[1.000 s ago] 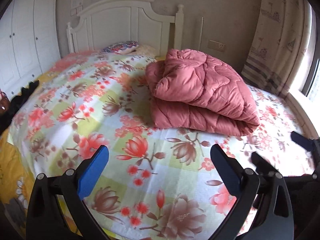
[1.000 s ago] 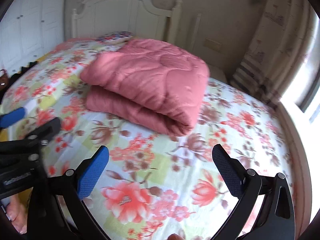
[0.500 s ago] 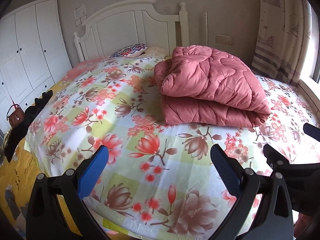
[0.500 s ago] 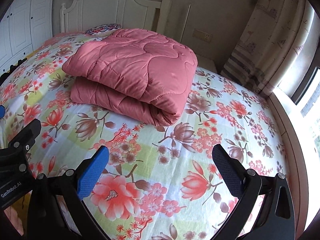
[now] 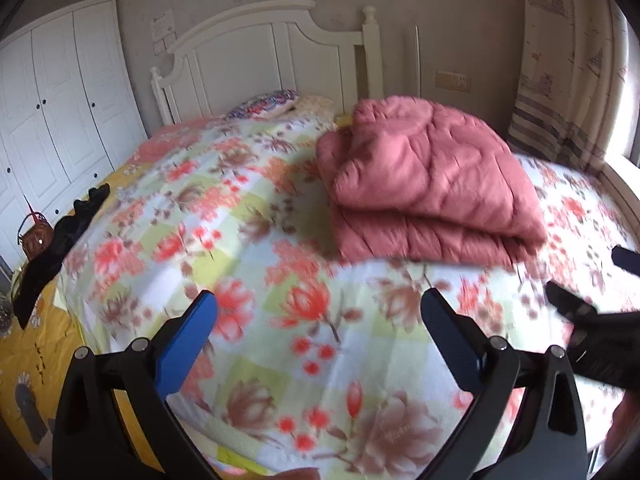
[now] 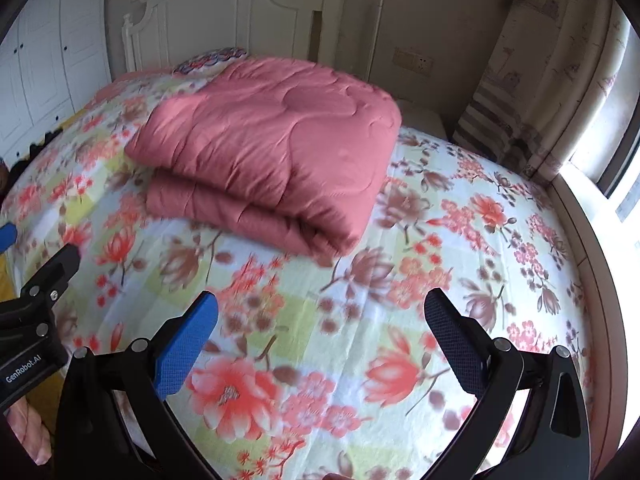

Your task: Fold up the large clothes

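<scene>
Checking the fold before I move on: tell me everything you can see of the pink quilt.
The pink quilt is puffy, stitched in curved quilting, and looks soft and padded. It lies folded into stacked layers on the floral bedspread, toward the headboard, fold edges facing the cameras. Only the bedspread touches it; both sets of jaws are open and clear.

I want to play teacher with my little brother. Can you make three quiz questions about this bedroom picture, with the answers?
1. True or false: the pink quilt lies folded on the floral bed sheet.
2. What are the left gripper and right gripper holding?
A) the quilt
B) nothing
C) a pillow
3. Fill in: the dark garment lies at the bed's edge on the side nearer the white ____.

Key:
1. True
2. B, both are open above the sheet
3. wardrobe
</scene>
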